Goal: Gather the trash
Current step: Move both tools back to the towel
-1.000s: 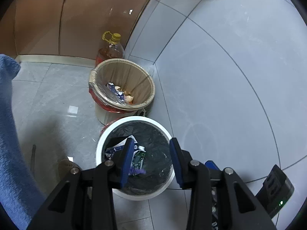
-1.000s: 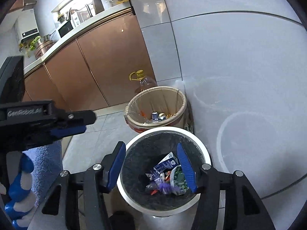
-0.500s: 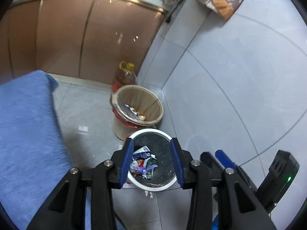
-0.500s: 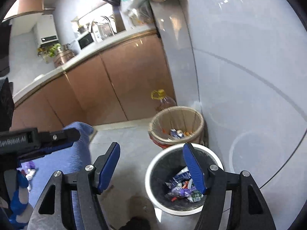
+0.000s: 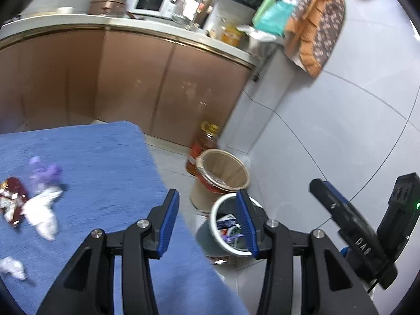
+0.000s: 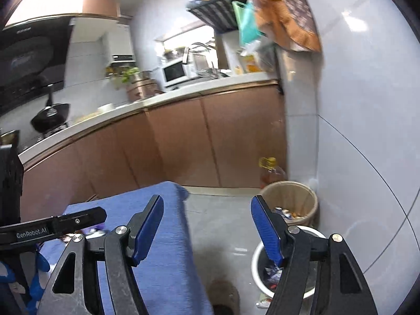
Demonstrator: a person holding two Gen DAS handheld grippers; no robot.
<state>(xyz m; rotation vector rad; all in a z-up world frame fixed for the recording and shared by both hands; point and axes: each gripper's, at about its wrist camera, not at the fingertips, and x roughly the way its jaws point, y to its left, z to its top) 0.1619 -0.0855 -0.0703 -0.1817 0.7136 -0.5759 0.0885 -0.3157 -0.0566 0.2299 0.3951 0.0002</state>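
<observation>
A white-rimmed bin [image 5: 220, 204] with a black liner stands on the floor and holds several wrappers; it also shows in the right wrist view [image 6: 258, 265]. Trash lies on a blue cloth [image 5: 105, 162]: a purple wrapper [image 5: 44, 173], a dark red wrapper [image 5: 11, 199], a white crumpled tissue [image 5: 42, 218] and a small white scrap [image 5: 11, 265]. My left gripper [image 5: 207, 220] is open and empty, above the cloth's right edge and the bin. My right gripper [image 6: 207, 228] is open and empty, above the cloth [image 6: 162, 236] and the floor.
A tan basket bin [image 5: 223, 170] with rubbish stands behind the white bin, also in the right wrist view [image 6: 288, 199]. An oil bottle [image 5: 204, 141] stands by brown cabinets [image 5: 131, 84]. A tiled wall [image 5: 328, 131] is at the right. The other gripper [image 5: 349, 225] shows at lower right.
Both grippers have risen and swung left, away from above the white bin. The blue cloth with its trash has come into view. Both stay open and empty.
</observation>
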